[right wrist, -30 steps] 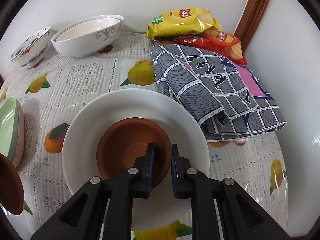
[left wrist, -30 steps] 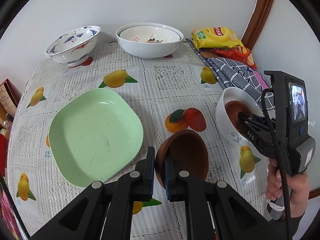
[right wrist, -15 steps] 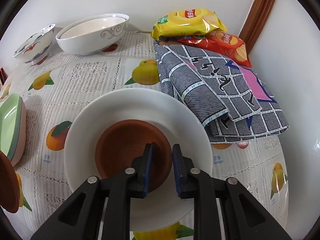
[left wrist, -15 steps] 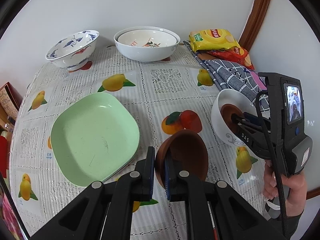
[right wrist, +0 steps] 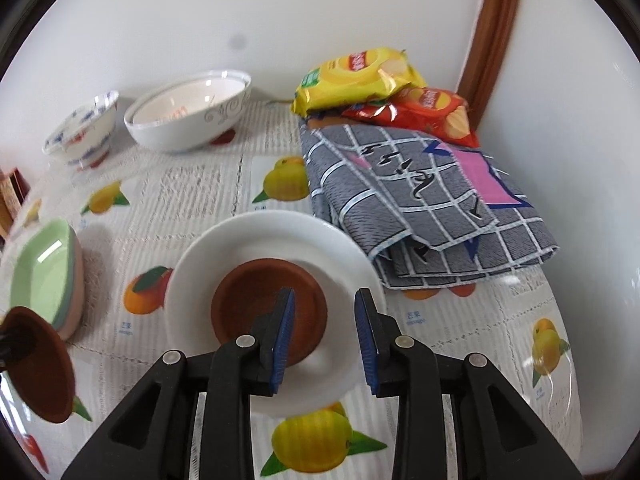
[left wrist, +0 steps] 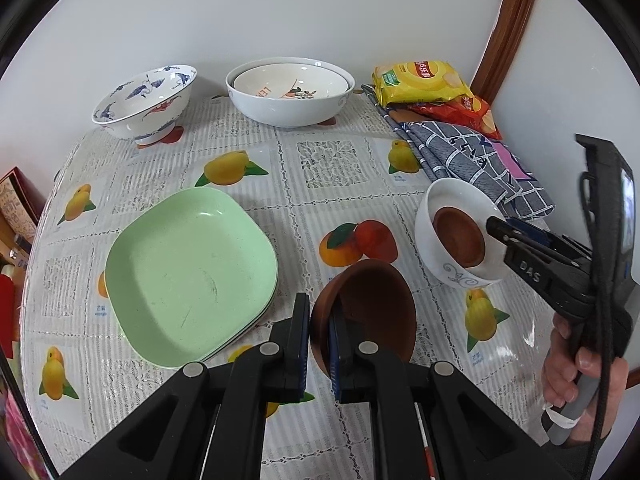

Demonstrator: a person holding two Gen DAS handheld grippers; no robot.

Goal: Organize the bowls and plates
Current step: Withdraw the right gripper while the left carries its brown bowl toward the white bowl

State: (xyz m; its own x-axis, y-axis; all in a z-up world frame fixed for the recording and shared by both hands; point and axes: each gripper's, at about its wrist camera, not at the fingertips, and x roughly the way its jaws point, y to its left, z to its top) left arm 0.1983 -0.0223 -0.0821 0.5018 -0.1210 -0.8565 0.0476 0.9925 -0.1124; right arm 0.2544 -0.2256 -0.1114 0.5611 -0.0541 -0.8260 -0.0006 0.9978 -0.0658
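Gripping a brown bowl (left wrist: 368, 312) by its rim, left tool (left wrist: 319, 340) clamped shut, bowl tilted on edge above the worktop (left wrist: 320, 168), mouth facing right. Right tool (right wrist: 324, 332) spread wide, holding nothing, poised over a second brown bowl (right wrist: 256, 300) seated upright inside a white bowl (right wrist: 276, 240). Green plates (left wrist: 188, 276) stacked at left.

brown bowl (right wrist: 268, 304) nested in white bowl (right wrist: 276, 236), second brown bowl (left wrist: 372, 312) tilted

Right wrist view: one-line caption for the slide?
Open right gripper above a brown bowl nested in a white bowl, beside a folded checked cloth.
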